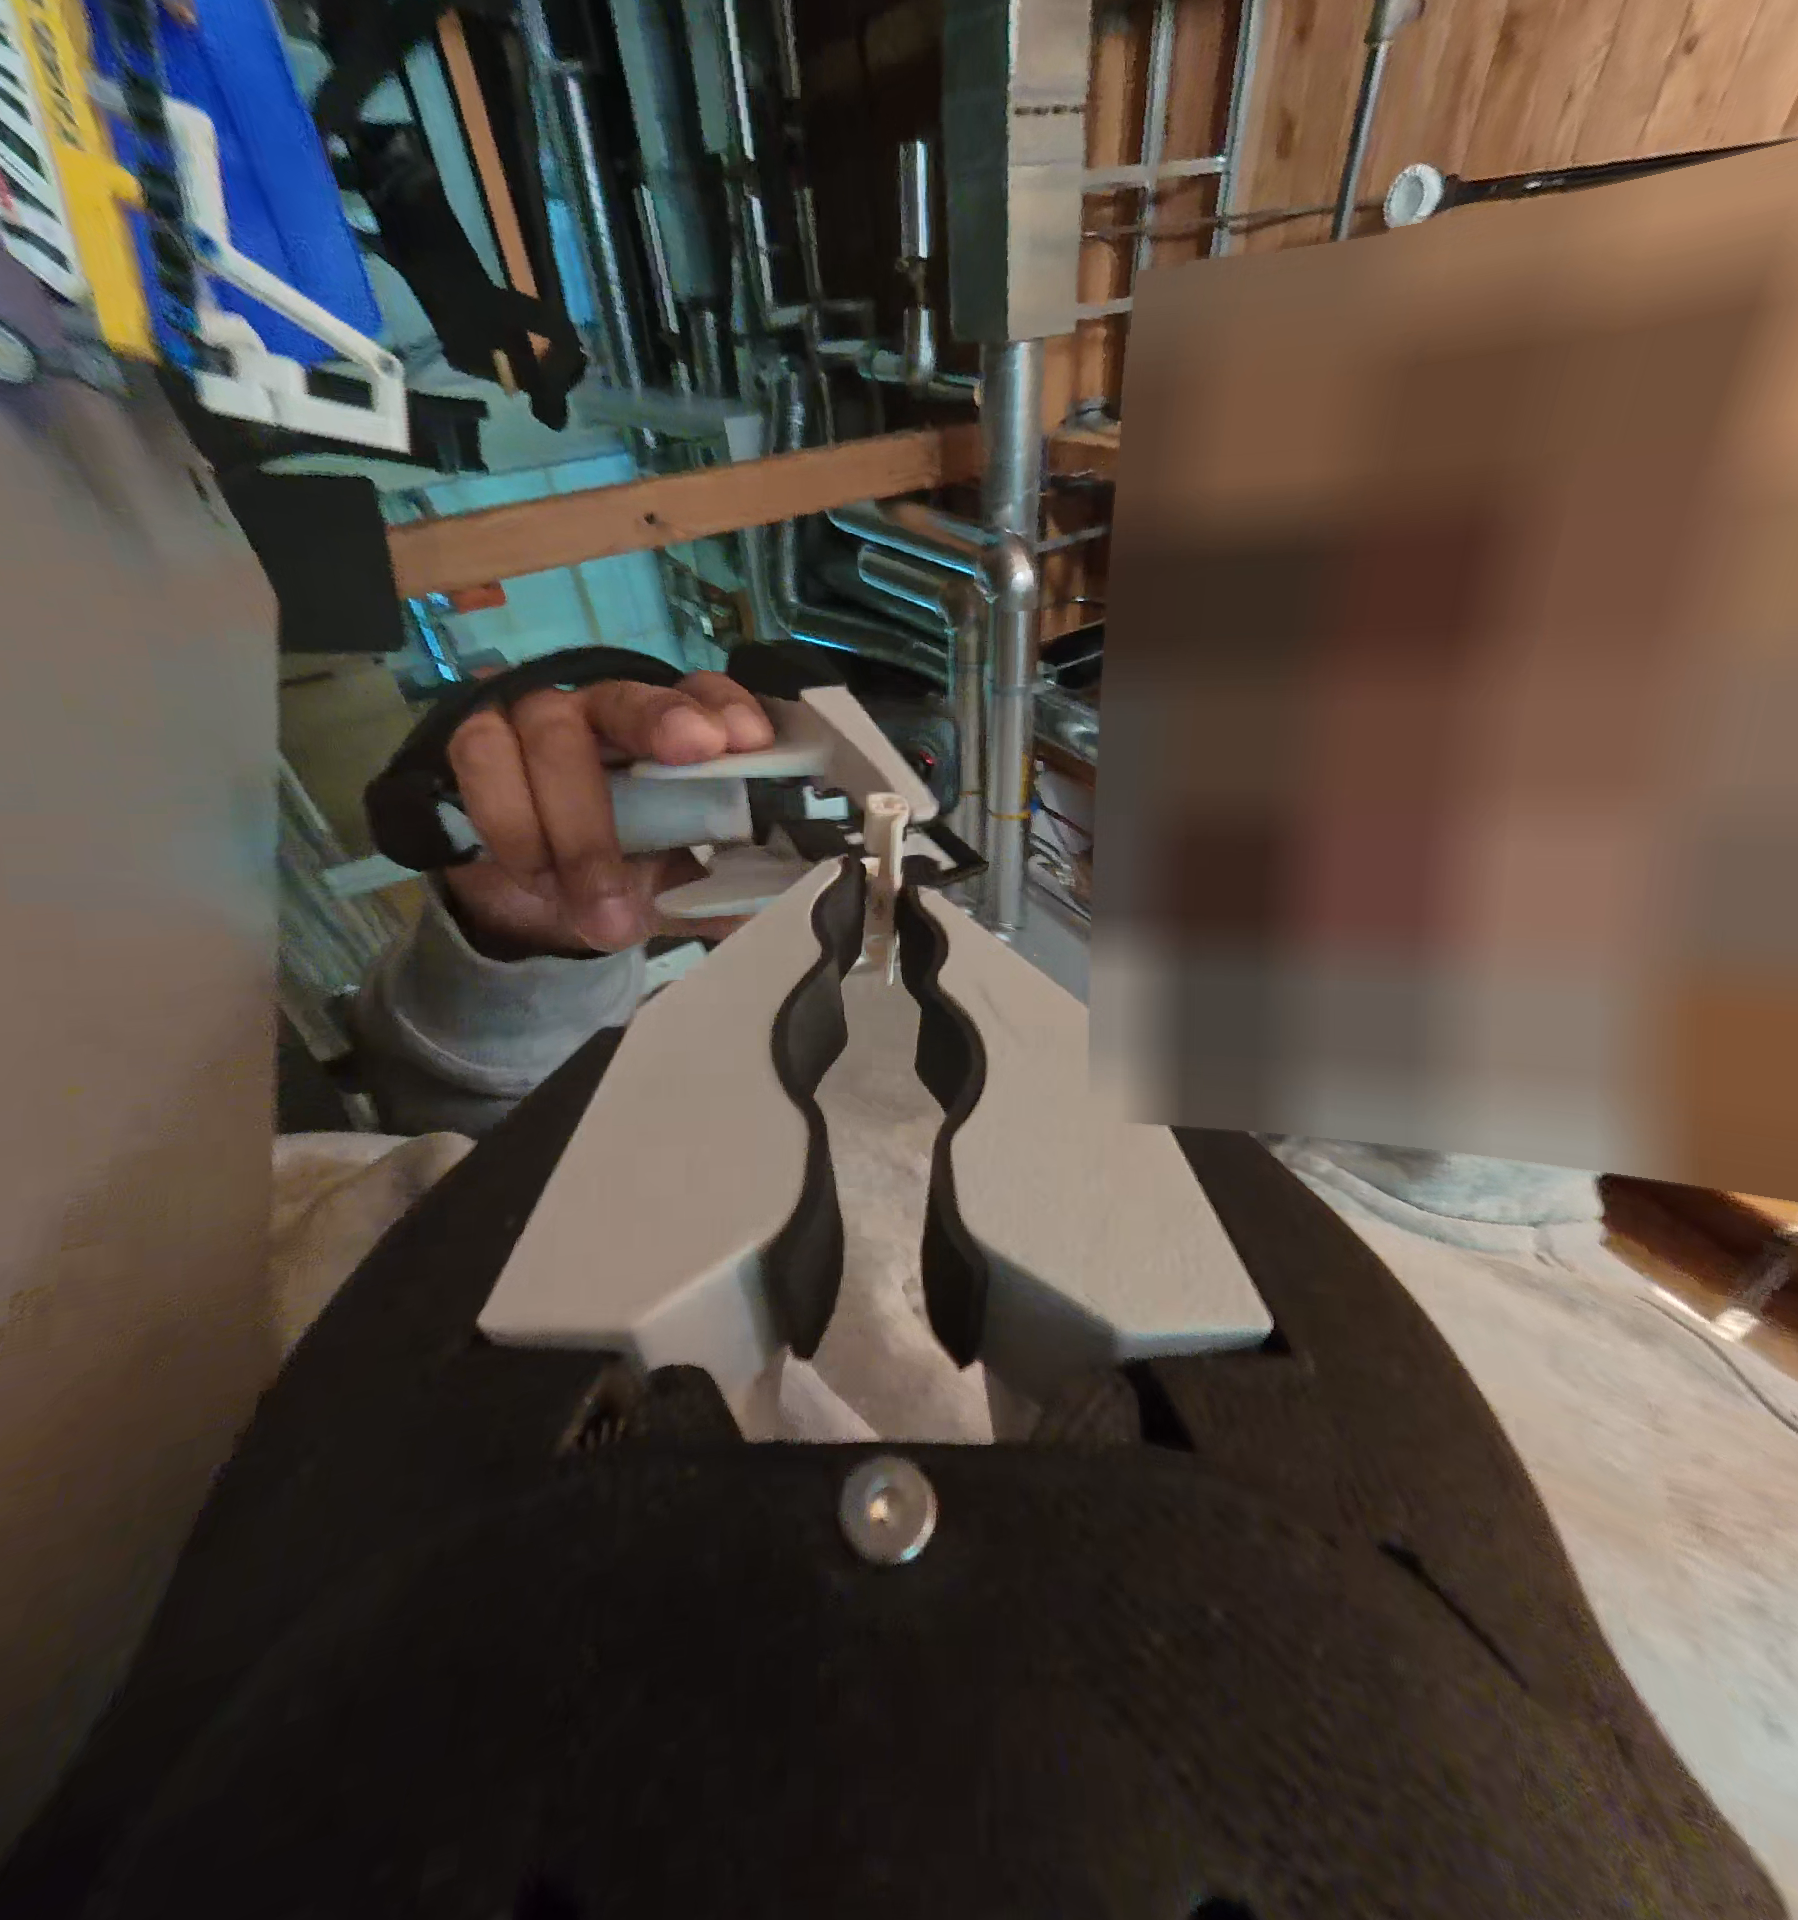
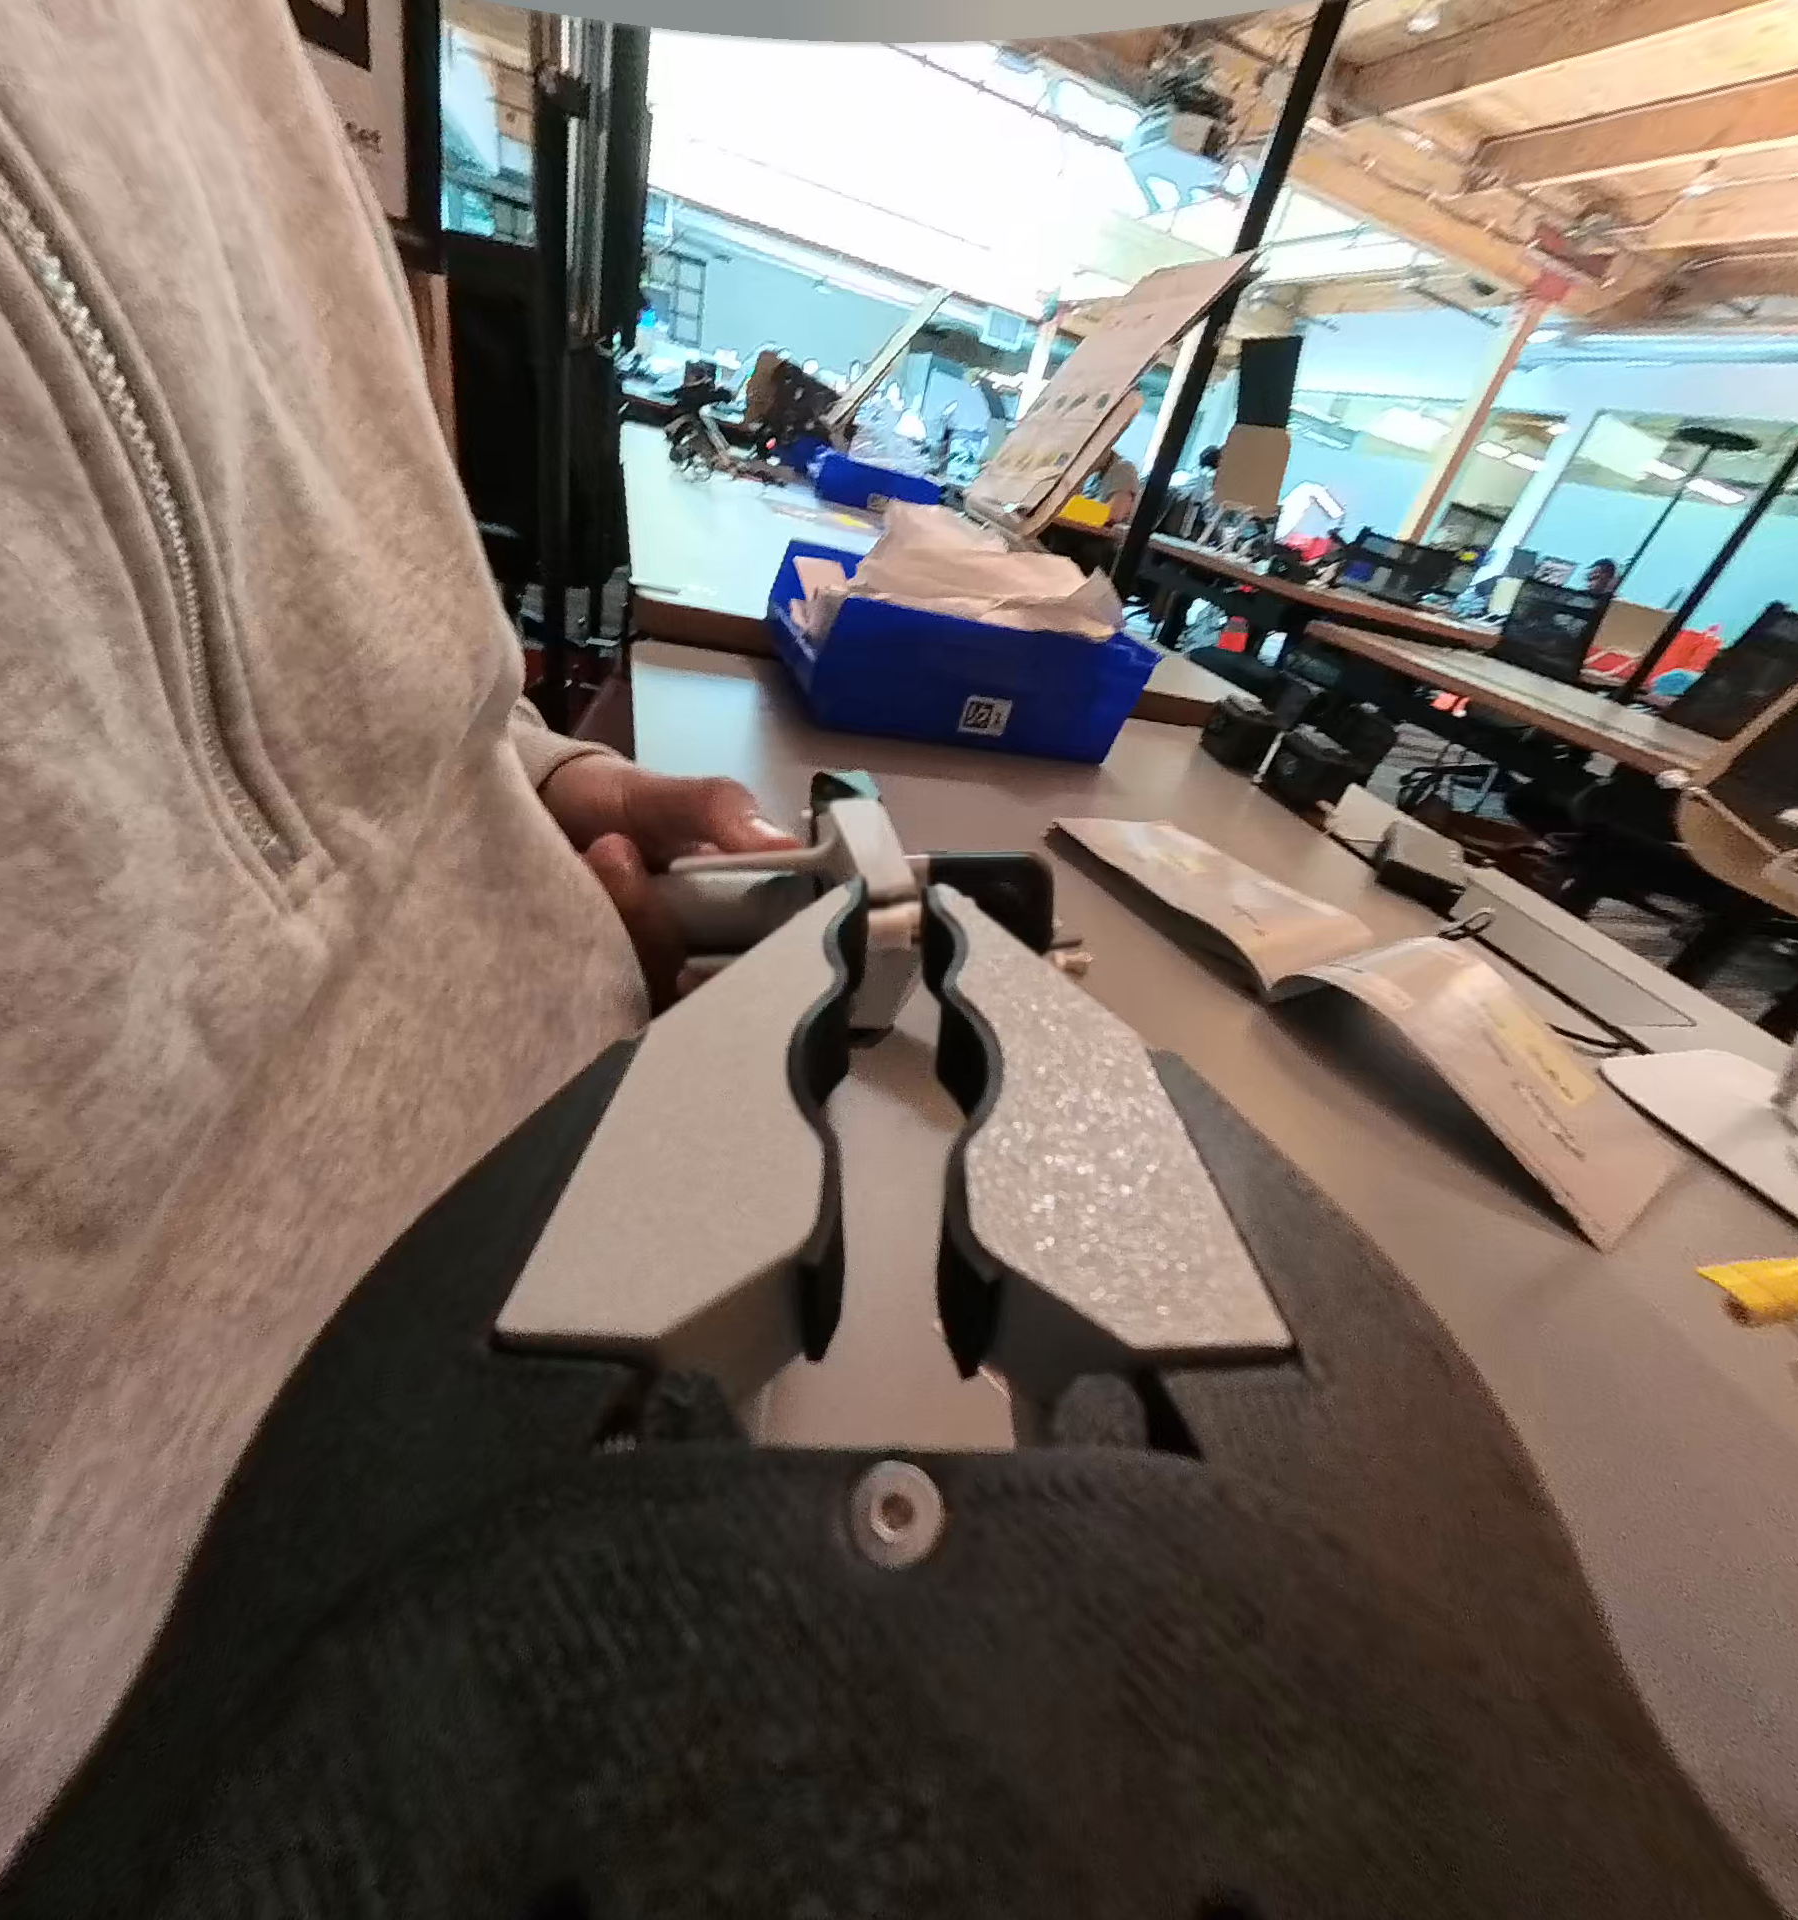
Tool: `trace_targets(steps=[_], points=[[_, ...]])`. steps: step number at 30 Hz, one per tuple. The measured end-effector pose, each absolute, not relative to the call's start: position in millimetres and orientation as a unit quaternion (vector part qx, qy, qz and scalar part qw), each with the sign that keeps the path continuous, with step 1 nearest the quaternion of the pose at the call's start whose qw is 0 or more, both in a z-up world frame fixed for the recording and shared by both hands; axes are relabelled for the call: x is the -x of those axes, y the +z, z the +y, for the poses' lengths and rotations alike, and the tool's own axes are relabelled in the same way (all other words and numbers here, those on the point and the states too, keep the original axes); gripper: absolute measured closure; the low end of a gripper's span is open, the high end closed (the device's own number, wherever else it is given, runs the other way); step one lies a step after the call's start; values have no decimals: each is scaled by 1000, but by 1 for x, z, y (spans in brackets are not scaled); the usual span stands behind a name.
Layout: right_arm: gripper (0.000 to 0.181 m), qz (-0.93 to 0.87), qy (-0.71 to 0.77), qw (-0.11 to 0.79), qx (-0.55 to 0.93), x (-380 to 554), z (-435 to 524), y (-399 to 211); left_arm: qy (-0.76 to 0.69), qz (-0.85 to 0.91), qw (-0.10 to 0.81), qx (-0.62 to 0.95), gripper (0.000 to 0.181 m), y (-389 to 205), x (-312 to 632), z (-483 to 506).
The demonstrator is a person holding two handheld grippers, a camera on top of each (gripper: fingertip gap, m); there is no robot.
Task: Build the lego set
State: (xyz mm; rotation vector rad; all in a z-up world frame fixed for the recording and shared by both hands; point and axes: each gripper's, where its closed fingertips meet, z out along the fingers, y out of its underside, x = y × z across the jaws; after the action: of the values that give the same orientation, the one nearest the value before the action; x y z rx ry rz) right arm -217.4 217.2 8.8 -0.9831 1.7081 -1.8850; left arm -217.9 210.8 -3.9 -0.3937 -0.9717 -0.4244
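In the left wrist view, a small cream lego piece [image 1: 882, 873] is pinched between the black tips of the left gripper [image 1: 879, 894], a little above the middle of the frame. The jaws are almost pressed together, with only the thin piece between them. Just behind the piece, the other gripper is seen sideways, and it is held by a hand [image 1: 583, 810] in a grey sleeve at the middle left. Pipes and a wooden beam are seen in the upper part of the frame, and a white cloth is seen under the gripper at the bottom. In the right wrist view, a small pale piece [image 2: 895, 920] is gripped at the tips of the right gripper [image 2: 895, 914], near the middle of the frame. Those jaws are also nearly closed, with just a small gap at the tips where the piece sits. The left gripper is seen touching it from behind, held by a hand [image 2: 666, 831] beside a grey zip sweater [image 2: 147, 623] on the left. A grey table [image 2: 1497, 1351] is seen on the right side, with an open booklet [image 2: 1342, 997] lying on it. A blue bin [image 2: 957, 665] full of white paper is seen farther back, above the middle of the frame.
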Motion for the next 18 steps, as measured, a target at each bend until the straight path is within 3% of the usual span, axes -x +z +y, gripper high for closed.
trace_targets(steps=[1, 5, 12, 18], points=[[171, 612, -684, 205, 340, 219, 215, 12, -185, -469, 841, 195, 175, -6, 217, 209], [164, 651, -682, 216, 252, 233, 196, 13, -136, -507, 815, 244, 175, -14, 217, 209], [151, 711, -572, 353, 207, 226, 192, -8, -105, -533, 789, 286, 176, -20, 219, 214], [152, 741, -541, 322, 233, 219, 189, -20, -101, -536, 785, 293, 176, -22, 217, 216]])
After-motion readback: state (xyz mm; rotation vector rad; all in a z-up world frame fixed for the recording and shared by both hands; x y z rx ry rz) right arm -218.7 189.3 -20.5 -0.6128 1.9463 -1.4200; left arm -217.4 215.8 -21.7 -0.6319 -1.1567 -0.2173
